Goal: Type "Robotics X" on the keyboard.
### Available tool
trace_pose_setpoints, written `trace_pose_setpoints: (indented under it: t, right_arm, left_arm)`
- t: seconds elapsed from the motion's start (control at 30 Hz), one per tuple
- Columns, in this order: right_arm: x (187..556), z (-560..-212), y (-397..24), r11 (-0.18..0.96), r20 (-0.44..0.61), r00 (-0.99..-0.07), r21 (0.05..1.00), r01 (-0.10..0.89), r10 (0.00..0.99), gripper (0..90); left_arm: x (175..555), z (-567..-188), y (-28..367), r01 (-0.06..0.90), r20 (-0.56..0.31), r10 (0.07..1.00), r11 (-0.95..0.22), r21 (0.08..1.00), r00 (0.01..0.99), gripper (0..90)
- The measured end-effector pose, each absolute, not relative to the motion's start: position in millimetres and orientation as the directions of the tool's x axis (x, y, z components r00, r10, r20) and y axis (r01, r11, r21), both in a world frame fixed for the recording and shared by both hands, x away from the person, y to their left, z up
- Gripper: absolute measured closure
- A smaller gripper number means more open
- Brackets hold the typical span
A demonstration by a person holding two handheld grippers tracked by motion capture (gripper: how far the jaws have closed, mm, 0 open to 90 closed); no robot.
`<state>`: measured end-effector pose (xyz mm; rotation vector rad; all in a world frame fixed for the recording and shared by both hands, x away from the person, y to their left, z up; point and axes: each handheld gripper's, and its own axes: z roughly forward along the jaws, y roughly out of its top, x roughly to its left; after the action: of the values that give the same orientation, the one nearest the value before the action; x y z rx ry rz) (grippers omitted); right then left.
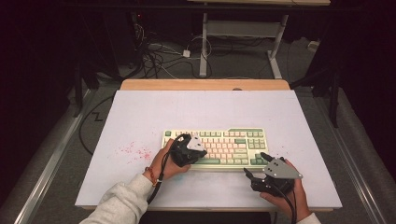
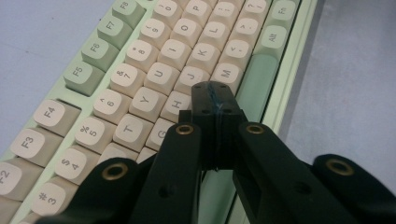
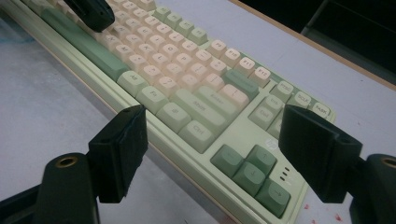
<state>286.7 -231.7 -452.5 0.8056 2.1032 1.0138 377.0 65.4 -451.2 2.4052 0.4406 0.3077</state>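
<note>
A pale green keyboard with cream and green keys lies in the middle of the white table. My left gripper hangs over its left-middle keys, held by a hand in a grey sleeve. In the left gripper view its tips are pressed together with nothing between them, low over the letter keys beside H and M; whether they touch a key I cannot tell. My right gripper stands wide open at the keyboard's near right corner. Its two pads frame the arrow keys without touching them.
Red speckled stains mark the white table surface left of the keyboard. A wooden strip runs along the far edge. Beyond it are a desk frame and loose cables on the floor.
</note>
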Motion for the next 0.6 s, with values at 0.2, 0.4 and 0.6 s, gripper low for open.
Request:
trace_pose_setpoints:
  t: [0.2, 0.4, 0.6]
  right_arm:
    - [286.7, -452.9, -231.1, 0.514, -0.293, -0.597, 0.824, 0.239, 0.747, 24.4]
    - [287.1, -453.4, -230.3, 0.525, -0.301, -0.599, 0.816, 0.242, 0.742, 24.7]
    - [286.8, -452.6, -231.3, 0.520, -0.300, -0.595, 0.820, 0.239, 0.746, 24.8]
  left_arm:
    - [379.0, -451.8, 67.2, 0.239, 0.100, 0.395, -0.718, 0.654, 0.913, 87.9]
    - [381.4, -455.6, 67.1, 0.244, 0.099, 0.392, -0.730, 0.638, 0.915, 87.8]
    - [377.2, -448.8, 69.9, 0.217, 0.128, 0.386, -0.730, 0.649, 0.914, 87.4]
